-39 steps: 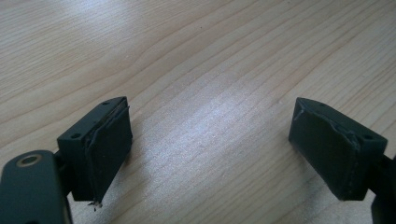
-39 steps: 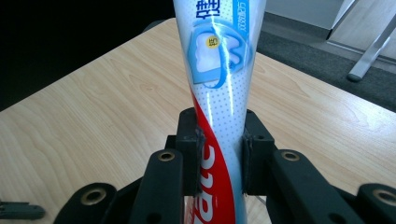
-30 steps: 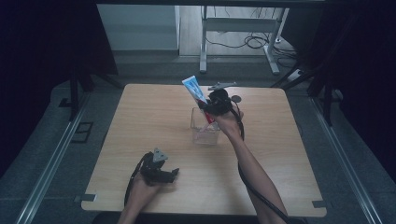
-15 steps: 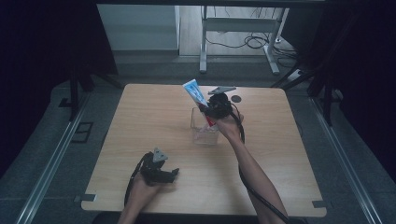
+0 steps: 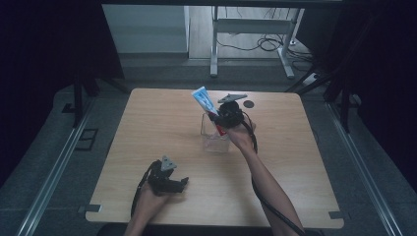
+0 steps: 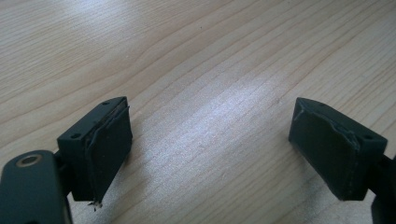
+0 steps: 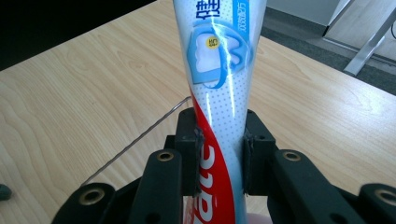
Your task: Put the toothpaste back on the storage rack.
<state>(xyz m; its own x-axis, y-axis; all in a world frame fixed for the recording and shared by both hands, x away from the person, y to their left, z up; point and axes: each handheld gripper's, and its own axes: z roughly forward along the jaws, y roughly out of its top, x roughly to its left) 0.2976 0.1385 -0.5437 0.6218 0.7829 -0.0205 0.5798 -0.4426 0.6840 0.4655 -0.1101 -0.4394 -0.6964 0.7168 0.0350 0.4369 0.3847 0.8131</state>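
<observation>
A blue, white and red toothpaste tube [image 5: 205, 102] [image 7: 218, 70] leans up and to the left out of a clear plastic cup [image 5: 214, 139] near the middle of the wooden table [image 5: 147, 128]. My right gripper [image 5: 220, 119] [image 7: 220, 156] is shut on the tube's lower part, just above the cup's rim, whose thin edge [image 7: 135, 140] shows in the right gripper view. My left gripper [image 5: 178, 186] [image 6: 210, 149] rests low over bare wood near the front left of the table, jaws wide apart with nothing between them.
A small dark round disc [image 5: 249, 103] lies on the table behind the cup. Beyond the far edge stand metal desk legs [image 5: 214, 44] and cables on the floor. Dark curtains flank both sides.
The right gripper and the tube have shifted slightly lower toward the cup. The left gripper has stayed where it was.
</observation>
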